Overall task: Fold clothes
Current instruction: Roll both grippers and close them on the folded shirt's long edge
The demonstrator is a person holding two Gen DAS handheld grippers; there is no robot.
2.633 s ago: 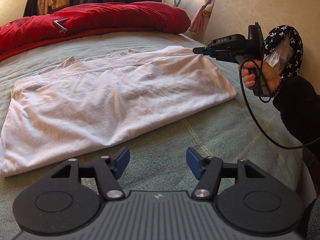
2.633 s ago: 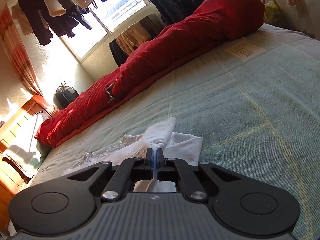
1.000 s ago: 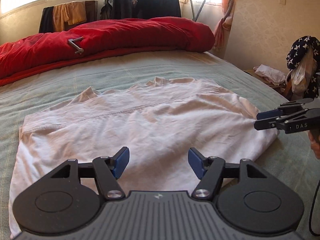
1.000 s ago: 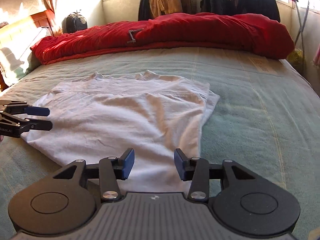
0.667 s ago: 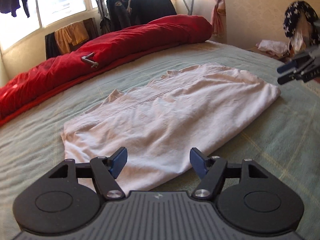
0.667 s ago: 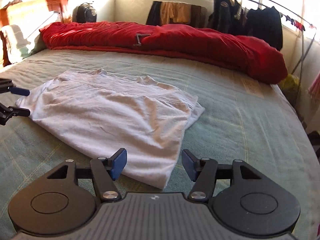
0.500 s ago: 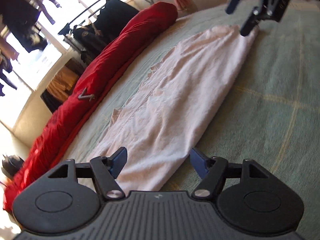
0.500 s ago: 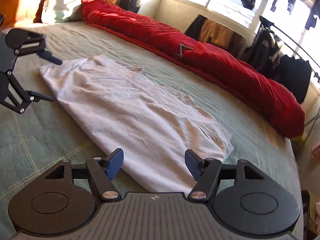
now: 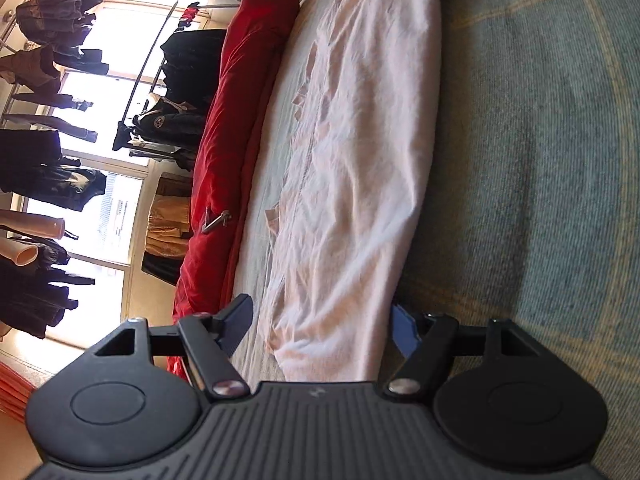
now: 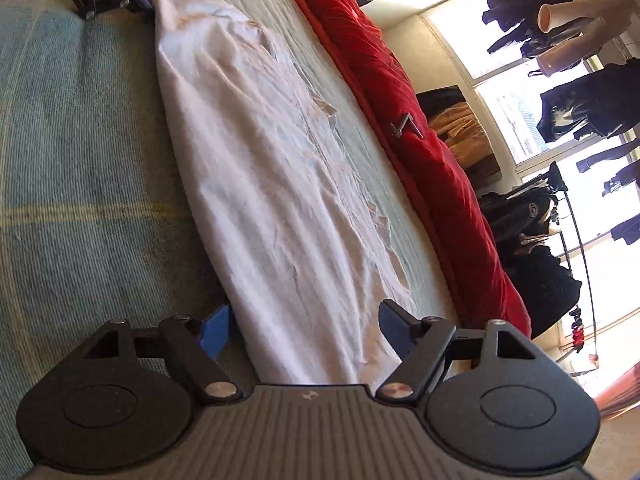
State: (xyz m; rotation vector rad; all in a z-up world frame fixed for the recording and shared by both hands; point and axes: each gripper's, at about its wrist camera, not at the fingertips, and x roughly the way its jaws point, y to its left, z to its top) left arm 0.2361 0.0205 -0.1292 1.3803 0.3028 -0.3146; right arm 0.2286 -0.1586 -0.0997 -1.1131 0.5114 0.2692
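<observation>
White cotton, a shirt (image 9: 352, 152) already folded into a long strip, lies on the green bed (image 9: 540, 160), its long axis running from bottom centre to the top of the frame in both wrist views. A red quilt (image 9: 224, 160) runs parallel to it further across the bed, left of the strip in the left wrist view.

Each end of the strip has its own hand-held gripper, so neither hand is nearer overall. The left hand-held gripper (image 9: 322, 322) is rolled onto its side and straddles the near end of the shirt: one finger sits over the top layer, left of the cloth in the frame, and the blue pad (image 9: 402, 330) of the other sits at the folded edge, low against the bed. Its jaws stand wide, with cloth between them but not pressed.

The right hand-held gripper (image 10: 300, 328) is rolled the other way at the opposite end, blue pad (image 10: 216, 330) at the folded edge on the left, the other finger over the ragged open edges on the right. Its jaws are opening, cloth between them and not pinched. In its view the left tool shows at the upper left, at the far tip.

The next move is probably a pinch on both ends, to bring them together across the strip's length. That depends on each lower pad getting under every layer.
</observation>
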